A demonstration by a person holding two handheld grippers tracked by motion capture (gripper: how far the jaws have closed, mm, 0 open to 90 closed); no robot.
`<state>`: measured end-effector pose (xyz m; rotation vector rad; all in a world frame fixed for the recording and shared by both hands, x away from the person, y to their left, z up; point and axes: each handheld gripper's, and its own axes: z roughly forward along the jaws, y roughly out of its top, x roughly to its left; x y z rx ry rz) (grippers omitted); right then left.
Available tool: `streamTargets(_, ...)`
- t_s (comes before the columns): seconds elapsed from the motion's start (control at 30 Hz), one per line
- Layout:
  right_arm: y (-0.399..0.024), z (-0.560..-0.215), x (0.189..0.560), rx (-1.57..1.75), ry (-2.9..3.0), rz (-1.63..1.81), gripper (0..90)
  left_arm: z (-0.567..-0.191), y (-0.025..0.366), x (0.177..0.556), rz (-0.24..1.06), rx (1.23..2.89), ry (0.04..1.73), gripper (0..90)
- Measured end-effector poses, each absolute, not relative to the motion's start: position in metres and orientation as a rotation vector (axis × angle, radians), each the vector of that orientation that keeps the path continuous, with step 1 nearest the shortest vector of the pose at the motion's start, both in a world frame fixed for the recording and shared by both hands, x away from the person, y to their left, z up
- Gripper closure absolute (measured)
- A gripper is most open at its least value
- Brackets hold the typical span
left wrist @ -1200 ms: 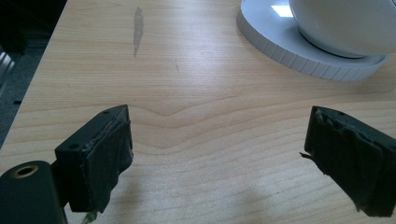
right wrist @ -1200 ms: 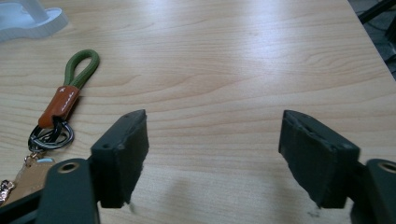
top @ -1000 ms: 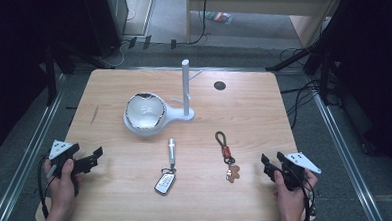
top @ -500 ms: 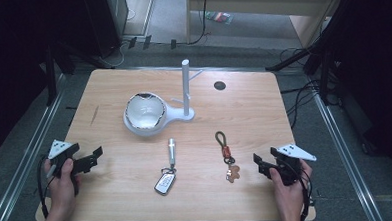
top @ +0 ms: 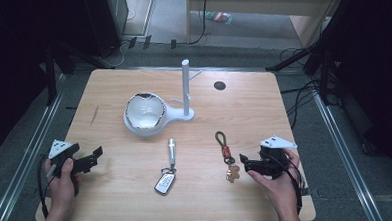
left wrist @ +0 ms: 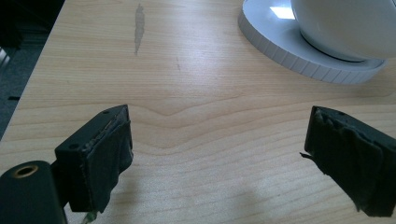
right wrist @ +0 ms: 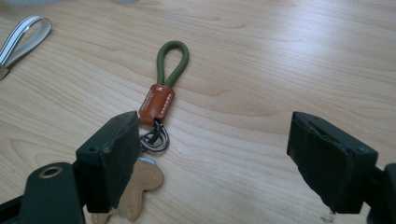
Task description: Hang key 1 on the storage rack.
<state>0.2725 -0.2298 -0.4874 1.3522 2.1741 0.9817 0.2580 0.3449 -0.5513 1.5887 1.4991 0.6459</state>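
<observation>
The right gripper point(top: 247, 163) hovers at the near right of the desk point(top: 243, 103), just to the right of the green-looped keychain point(top: 226, 151), and the step in hand looks like a pick of that keychain. To do it well, the person should probably bring the gripper left and down so that the green cord loop point(right wrist: 172, 62) or the orange leather tab point(right wrist: 158, 101) sits squarely between the pads, then close on that firm part rather than on the loose metal ring point(right wrist: 155, 136) or the tan leather charm point(right wrist: 140, 189), which would swing.

In the right gripper view the jaws stand wide and have just been opening; nothing is gripped. The keychain lies flat on the desk, with its ring and charm partly hidden behind the left jaw and the space between the pads bare.

The left gripper point(top: 88, 160) rests at the near left of the desk, jaws spread wide over bare wood and holding nothing. A white bowl point(top: 144, 111) on its stand point(top: 185, 88) sits farther off, and a car key on a grey strap point(top: 167, 169) lies near the middle.
</observation>
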Motion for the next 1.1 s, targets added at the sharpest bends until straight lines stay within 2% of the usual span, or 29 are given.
streamTargets(0.17, -0.216, -0.482, 0.280, 1.344, 2.198, 0.877, 19.0, -0.551, 0.345, 0.258, 0.644, 1.589, 1.499, 8.0)
streamTargets(0.43, -0.205, -0.476, 0.296, 1.380, 2.266, 0.791, 18.3, -0.551, 0.345, 0.258, 0.642, 1.590, 1.500, 8.0)
streamTargets(0.67, -0.194, -0.472, 0.309, 1.349, 2.358, 0.697, 28.9, -0.551, 0.345, 0.258, 0.642, 1.585, 1.501, 8.0)
streamTargets(0.77, -0.191, -0.472, 0.312, 1.350, 2.369, 0.680, 30.2, -0.551, 0.345, 0.258, 0.642, 1.584, 1.501, 8.0)
streamTargets(0.83, -0.187, -0.472, 0.317, 1.366, 2.405, 0.656, 37.7, -0.551, 0.345, 0.258, 0.643, 1.585, 1.501, 8.0)
streamTargets(1.1, -0.177, -0.476, 0.330, 1.401, 2.489, 0.524, 40.6, -0.551, 0.345, 0.258, 0.642, 1.585, 1.500, 8.0)
